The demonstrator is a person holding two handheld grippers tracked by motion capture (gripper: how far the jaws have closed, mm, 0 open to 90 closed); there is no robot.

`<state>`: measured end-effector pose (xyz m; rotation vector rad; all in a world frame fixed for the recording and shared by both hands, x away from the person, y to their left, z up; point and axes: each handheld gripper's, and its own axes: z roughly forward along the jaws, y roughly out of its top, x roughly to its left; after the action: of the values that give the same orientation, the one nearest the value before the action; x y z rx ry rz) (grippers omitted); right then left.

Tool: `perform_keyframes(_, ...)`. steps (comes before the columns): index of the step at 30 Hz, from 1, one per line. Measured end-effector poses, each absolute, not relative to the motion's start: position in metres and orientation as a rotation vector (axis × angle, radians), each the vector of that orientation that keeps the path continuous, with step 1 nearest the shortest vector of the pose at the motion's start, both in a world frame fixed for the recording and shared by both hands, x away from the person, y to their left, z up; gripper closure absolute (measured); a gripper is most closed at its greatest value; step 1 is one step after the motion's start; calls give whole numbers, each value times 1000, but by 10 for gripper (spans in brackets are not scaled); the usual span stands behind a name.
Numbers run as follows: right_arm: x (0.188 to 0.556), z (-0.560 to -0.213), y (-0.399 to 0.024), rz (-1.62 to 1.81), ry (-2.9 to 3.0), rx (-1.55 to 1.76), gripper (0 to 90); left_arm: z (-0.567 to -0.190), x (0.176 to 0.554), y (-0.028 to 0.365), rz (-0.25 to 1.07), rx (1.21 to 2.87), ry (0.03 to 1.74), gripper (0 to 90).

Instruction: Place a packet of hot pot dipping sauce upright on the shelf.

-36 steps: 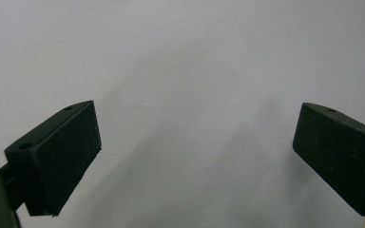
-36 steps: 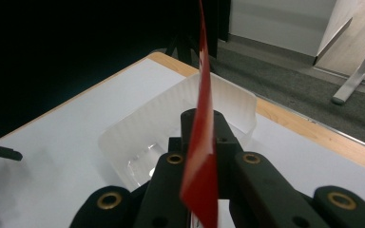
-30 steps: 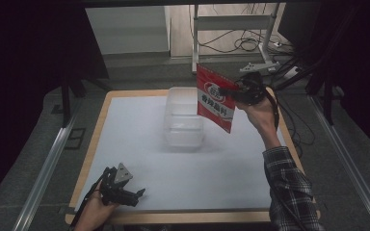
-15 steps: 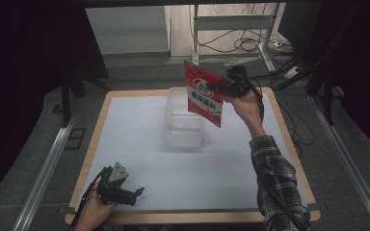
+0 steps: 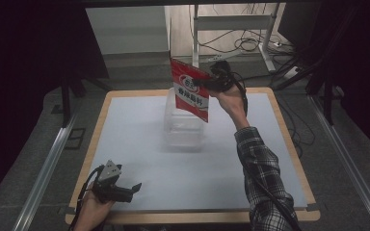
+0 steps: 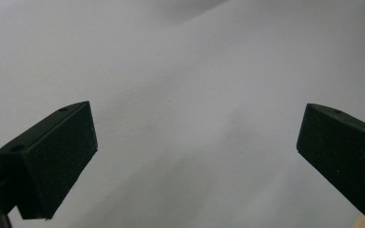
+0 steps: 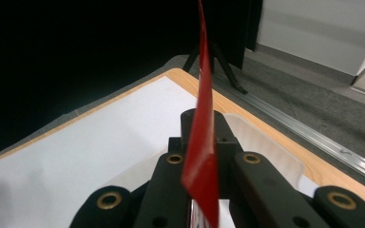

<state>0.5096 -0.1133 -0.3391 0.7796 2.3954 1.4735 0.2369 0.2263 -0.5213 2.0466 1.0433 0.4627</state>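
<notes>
**Red pouch held over the bin**

While the right gripper point(image 5: 211, 82) clamped the red pouch point(image 5: 189, 92) by its edge, the pouch hung upright to the gripper's left, above the clear bin point(image 5: 185, 132) on the table point(image 5: 125, 125). Near the table's front edge, the left gripper point(image 5: 131, 188) sat released, holding nothing.

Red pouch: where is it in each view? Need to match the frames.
High view: red pouch hangs upper centre, pinched at its right edge by the right tool, above the clear container.
Left gripper view: not in it; open jaws over the white table top.
Right gripper view: seen edge-on at centre, clamped between the jaws.
Shared landmark: the white table top.
</notes>
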Motion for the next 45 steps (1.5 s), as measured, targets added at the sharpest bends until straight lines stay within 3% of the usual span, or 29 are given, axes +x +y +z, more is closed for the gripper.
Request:
perform_keyframes(27, 543, -344, -77, 1486, 2397, 632, 871, -522, 235, 222, 481, 2071, 998, 0)
perform_keyframes(45, 542, -388, -94, 1475, 2425, 712, 870, -522, 235, 222, 484, 2080, 998, 0)
